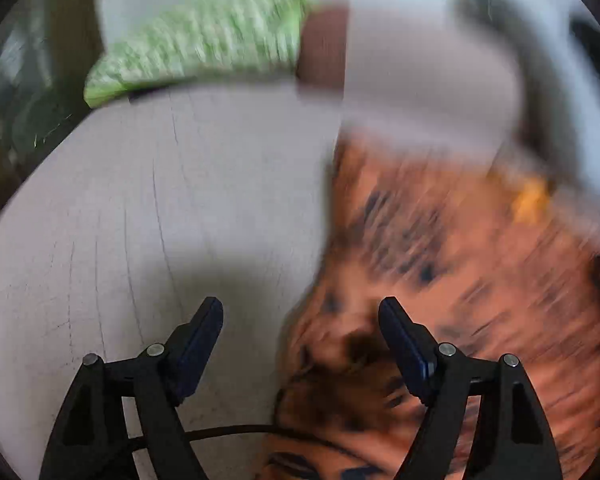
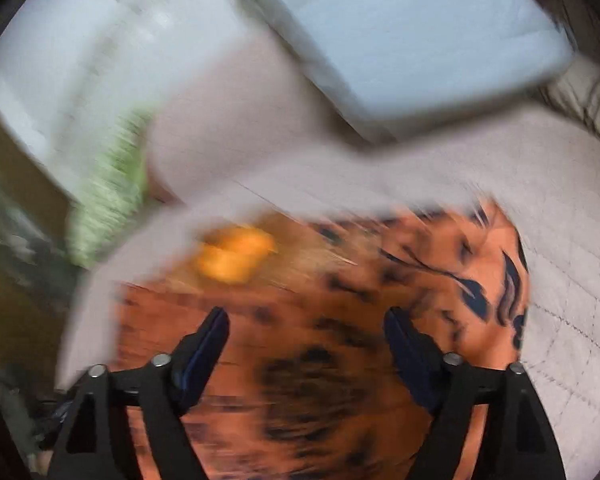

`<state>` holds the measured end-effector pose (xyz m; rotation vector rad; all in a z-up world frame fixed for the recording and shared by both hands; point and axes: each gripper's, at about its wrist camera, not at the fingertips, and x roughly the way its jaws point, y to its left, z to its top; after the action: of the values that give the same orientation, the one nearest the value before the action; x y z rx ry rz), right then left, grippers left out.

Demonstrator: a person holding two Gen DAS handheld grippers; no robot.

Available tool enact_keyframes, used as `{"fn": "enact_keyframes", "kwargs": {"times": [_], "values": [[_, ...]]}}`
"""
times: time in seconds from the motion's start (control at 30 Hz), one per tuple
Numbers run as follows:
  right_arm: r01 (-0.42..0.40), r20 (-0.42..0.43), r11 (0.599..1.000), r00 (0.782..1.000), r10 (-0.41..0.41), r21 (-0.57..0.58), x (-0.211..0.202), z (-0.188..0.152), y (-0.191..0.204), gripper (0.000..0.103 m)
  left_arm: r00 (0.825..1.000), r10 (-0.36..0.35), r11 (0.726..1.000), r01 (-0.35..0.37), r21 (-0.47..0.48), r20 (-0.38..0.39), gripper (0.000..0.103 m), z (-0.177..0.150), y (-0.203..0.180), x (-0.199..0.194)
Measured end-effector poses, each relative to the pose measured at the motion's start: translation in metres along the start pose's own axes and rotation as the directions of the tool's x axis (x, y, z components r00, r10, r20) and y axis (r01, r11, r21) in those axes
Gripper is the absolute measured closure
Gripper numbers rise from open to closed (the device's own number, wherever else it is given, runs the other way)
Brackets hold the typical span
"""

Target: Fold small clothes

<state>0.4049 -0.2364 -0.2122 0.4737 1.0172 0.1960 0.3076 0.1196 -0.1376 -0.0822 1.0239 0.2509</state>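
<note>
Pale, faintly lined covering spreads over the counter (image 1: 148, 208), and both views are smeared by motion blur.

Nearest the cameras, each claw is spread wide with nothing between its fingers. The left claw (image 1: 300, 312) hangs over the left edge of the orange shirt (image 1: 460, 280), one finger above bare counter and the other above the fabric. The right claw (image 2: 306, 320) hangs squarely over the shirt's middle. Whether either one touches the cloth cannot be told through the blur.

The shirt lies spread on the counter, orange with a dark blotchy print and a bolder dark motif toward its right edge in the right wrist view. It should be light, limp and easily bunched, with no stiffness to keep a crease, so it will sag from any single pinch. A hem or side edge, taken in two places at once, looks the sounder hold.

Further off, a small yellow-orange patch (image 2: 236, 256) sits near the shirt's far edge, possibly a label. Beyond that, a green-and-white striped cloth (image 1: 204, 40) lies at the far left of the counter.
</note>
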Motion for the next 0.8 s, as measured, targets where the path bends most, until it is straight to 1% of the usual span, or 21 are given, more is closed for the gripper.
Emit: {"fn": "enact_keyframes", "kwargs": {"times": [0.03,0.07,0.1,0.17,0.23,0.3,0.37,0.4,0.43,0.5,0.57,0.6,0.63,0.7,0.77,0.8], "values": [[-0.017,0.069,1.000,0.997,0.015,0.024,-0.010,-0.002,0.001,0.023,0.999,-0.038,0.997,0.038,-0.060,0.000,0.019,-0.003,0.008,0.004],[-0.003,0.095,0.999,0.995,-0.001,0.034,-0.023,-0.005,0.010,0.024,0.998,-0.065,0.989,0.066,-0.133,0.014,0.019,-0.004,0.019,0.001],[0.018,0.097,1.000,0.995,-0.019,0.011,-0.033,-0.010,0.020,0.023,0.998,-0.059,0.978,0.063,-0.198,0.026,0.019,-0.004,0.030,-0.003],[0.027,0.124,0.996,0.992,-0.017,-0.082,-0.055,-0.026,0.042,0.023,0.998,0.001,0.957,0.015,-0.291,0.057,0.020,-0.006,0.048,-0.010],[0.033,0.132,0.989,0.991,-0.014,-0.145,-0.081,-0.050,0.054,0.023,0.997,-0.007,0.944,0.031,-0.328,0.073,0.020,-0.011,0.056,-0.015],[0.039,0.122,0.986,0.992,-0.019,-0.163,-0.108,-0.083,0.049,0.023,0.995,-0.032,0.935,0.064,-0.349,0.097,0.020,-0.020,0.059,-0.022],[0.028,0.100,0.988,0.995,-0.013,-0.149,-0.130,-0.119,0.047,0.023,0.991,-0.051,0.935,0.090,-0.342,0.122,0.020,-0.032,0.059,-0.034],[0.021,0.087,0.989,0.996,-0.009,-0.148,-0.147,-0.133,0.038,0.023,0.990,-0.064,0.940,0.103,-0.326,0.127,0.020,-0.038,0.060,-0.041],[0.027,0.072,0.988,0.997,-0.016,-0.155,-0.156,-0.151,0.034,0.023,0.989,-0.096,0.948,0.126,-0.293,0.116,0.020,-0.045,0.058,-0.048],[0.063,0.073,0.981,0.996,-0.051,-0.186,-0.169,-0.182,0.025,0.023,0.985,-0.152,0.959,0.166,-0.228,0.077,0.020,-0.061,0.056,-0.059],[0.102,0.068,0.975,0.994,-0.091,-0.196,-0.192,-0.209,0.007,0.023,0.982,-0.184,0.969,0.187,-0.160,0.035,0.020,-0.089,0.056,-0.076],[0.122,0.072,0.975,0.991,-0.110,-0.188,-0.199,-0.217,-0.002,0.023,0.982,-0.185,0.973,0.187,-0.136,0.026,0.020,-0.103,0.058,-0.083],[0.140,0.077,0.976,0.989,-0.129,-0.165,-0.205,-0.223,-0.013,0.023,0.983,-0.180,0.977,0.181,-0.110,0.020,0.020,-0.123,0.060,-0.093],[0.163,0.089,0.984,0.984,-0.156,-0.075,-0.217,-0.235,-0.039,0.023,0.987,-0.159,0.983,0.159,-0.088,0.007,0.020,-0.157,0.066,-0.108],[0.184,0.075,0.983,0.980,-0.183,0.002,-0.223,-0.244,-0.060,0.023,0.988,-0.152,0.983,0.149,-0.105,-0.022,0.020,-0.182,0.072,-0.112],[0.177,0.052,0.984,0.983,-0.179,0.035,-0.223,-0.249,-0.069,0.023,0.986,-0.161,0.981,0.155,-0.120,-0.045,0.020,-0.193,0.075,-0.110]]}}
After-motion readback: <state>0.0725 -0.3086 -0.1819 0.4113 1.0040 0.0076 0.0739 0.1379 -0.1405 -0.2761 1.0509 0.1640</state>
